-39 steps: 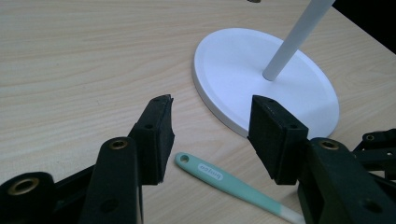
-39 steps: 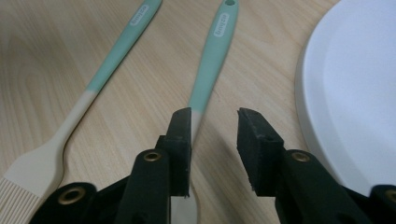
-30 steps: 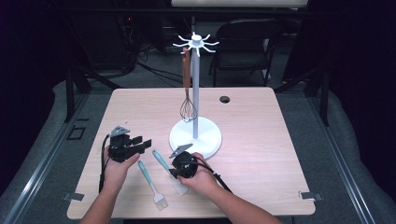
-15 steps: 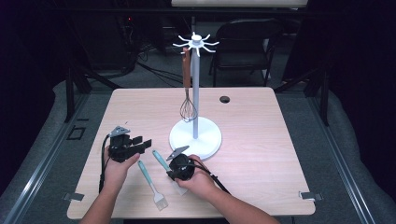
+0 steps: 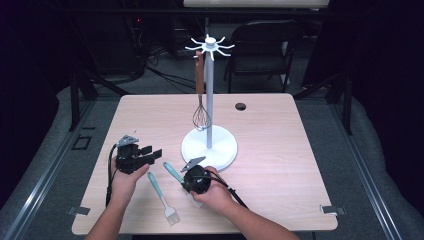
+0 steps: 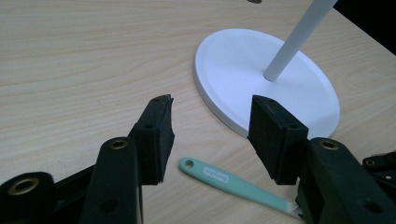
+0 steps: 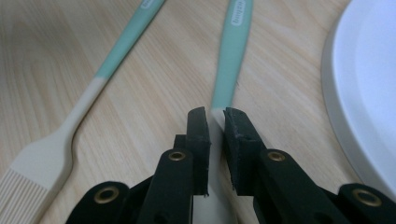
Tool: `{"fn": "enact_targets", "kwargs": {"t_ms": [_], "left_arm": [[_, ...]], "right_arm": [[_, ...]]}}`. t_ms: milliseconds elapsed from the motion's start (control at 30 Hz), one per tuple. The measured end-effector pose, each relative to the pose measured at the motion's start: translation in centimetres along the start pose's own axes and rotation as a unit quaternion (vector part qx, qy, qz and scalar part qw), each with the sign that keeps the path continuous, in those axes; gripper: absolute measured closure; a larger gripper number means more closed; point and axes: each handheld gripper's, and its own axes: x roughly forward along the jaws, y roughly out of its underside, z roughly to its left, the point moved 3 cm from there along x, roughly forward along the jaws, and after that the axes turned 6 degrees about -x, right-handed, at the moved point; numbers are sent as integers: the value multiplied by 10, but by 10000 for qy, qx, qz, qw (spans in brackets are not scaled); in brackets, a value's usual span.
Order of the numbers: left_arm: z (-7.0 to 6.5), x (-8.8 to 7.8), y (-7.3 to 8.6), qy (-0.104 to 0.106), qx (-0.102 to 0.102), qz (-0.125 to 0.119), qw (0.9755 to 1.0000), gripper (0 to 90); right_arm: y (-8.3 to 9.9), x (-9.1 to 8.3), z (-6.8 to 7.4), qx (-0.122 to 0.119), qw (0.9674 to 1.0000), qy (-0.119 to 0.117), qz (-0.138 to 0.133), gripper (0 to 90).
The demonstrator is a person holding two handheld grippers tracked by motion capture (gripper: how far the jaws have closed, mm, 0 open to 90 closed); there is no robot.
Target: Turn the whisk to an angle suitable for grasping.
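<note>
- the right gripper (image 7: pixel 215 116) has just been closing its jaws around the pale shaft of a teal-handled utensil (image 7: pixel 232 51) that lies flat on the wooden table (image 5: pixel 280 150); in the right gripper view the pads now sit on either side of the shaft, about touching it, so the pinch looks made or nearly made
- from above, the right gripper (image 5: pixel 192 175) sits low over the table just in front of the white round base of the utensil stand (image 5: pixel 209 145), and compared with the earlier high frames the hand holds the same spot, so only the jaws have changed
- the utensil's head is hidden under the jaws and hand, so i cannot tell what kind it is
- a teal-handled basting brush (image 5: pixel 162 197) lies just beside it on the table, untouched, its bristles toward the person
- the left gripper (image 6: pixel 210 126) is unchanged: jaws spread wide, holding nothing, hovering above the table near the stand's base
- a whisk (image 5: pixel 201 107) with a brown handle already hangs from one of the stand's hooks
- my judgement: the grasp step is ending; next comes lifting the utensil and hanging it by the hole in its handle end, which this grip low on the shaft leaves free
</note>
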Motion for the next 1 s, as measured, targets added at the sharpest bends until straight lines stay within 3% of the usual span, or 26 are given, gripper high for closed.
{"fn": "enact_targets", "kwargs": {"t_ms": [433,767,1000], "left_arm": [[-2,1,1,-21,26,89,10000,496],[-2,3,3,-35,32,105,9999,496],[-3,4,3,-58,15,91,9999,496]], "right_arm": [[46,-42,-19,186,9997,-7,166,812],[87,-81,-34,216,9986,243,414,812],[95,-90,-40,312,9977,210,562,768]]}}
